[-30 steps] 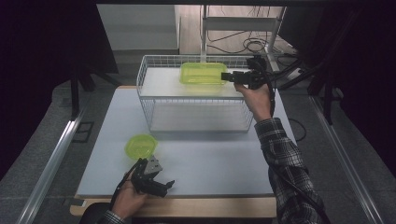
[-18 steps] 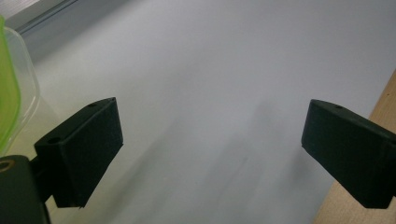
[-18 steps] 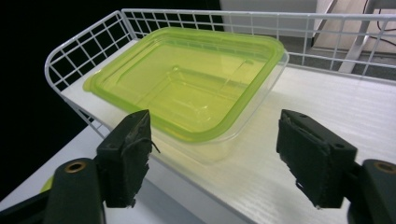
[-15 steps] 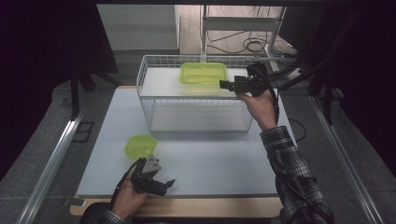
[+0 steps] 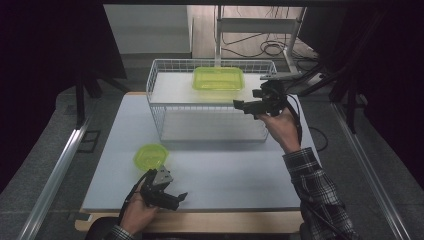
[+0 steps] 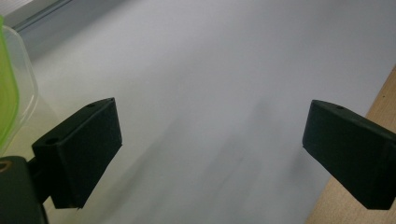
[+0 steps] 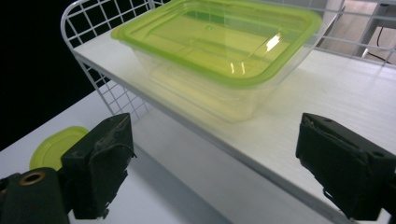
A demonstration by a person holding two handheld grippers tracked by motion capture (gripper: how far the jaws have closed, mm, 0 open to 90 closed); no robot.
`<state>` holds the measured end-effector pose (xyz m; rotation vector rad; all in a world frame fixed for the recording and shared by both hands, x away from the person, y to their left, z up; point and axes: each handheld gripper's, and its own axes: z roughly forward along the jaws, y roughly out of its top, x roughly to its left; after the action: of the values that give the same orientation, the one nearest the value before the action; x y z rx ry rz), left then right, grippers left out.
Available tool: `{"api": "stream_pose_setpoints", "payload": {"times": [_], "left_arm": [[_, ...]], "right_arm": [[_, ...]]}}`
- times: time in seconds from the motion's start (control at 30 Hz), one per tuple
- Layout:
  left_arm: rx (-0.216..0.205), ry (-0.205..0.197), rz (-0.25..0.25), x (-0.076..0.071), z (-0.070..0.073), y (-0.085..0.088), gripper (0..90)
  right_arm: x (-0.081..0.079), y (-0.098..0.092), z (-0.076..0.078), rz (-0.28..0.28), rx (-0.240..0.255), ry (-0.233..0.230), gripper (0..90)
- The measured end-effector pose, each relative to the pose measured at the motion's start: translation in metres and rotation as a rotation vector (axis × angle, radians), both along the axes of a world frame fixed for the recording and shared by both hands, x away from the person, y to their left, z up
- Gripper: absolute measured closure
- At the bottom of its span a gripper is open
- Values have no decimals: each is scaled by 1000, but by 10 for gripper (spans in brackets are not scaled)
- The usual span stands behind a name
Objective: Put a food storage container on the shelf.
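Two green-lidded containers: rectangular one point(image 5: 218, 78) on wire rack point(image 5: 155, 107), round one point(image 5: 150, 156) on table point(image 5: 240, 170).

A white table top point(image 5: 235, 170) with a wooden front edge carries a white wire shelf rack point(image 5: 210, 132) at its far middle and a small round green-lidded container point(image 5: 150, 156) near the front left. On the rack's white upper shelf board point(image 7: 299, 126) sits a clear rectangular container with a green lid point(image 5: 218, 79).
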<state>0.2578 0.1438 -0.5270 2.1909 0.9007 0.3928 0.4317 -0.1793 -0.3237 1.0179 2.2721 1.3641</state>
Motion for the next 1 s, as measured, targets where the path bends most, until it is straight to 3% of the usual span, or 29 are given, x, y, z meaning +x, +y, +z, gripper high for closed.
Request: {"api": "stream_pose_setpoints", "payload": {"times": [0.5, 0.8, 1.0], "left_arm": [[17, 0, -2, -1, 1, -2, 41], [28, -11, 4, -2, 1, -2, 38], [27, -16, 4, -2, 1, -2, 36]], "right_arm": [[-26, -12, -26, 41, -43, 5, 0], [-44, -18, -46, 70, -56, -3, 0], [-60, -23, -56, 41, -64, -56, 0]]}}
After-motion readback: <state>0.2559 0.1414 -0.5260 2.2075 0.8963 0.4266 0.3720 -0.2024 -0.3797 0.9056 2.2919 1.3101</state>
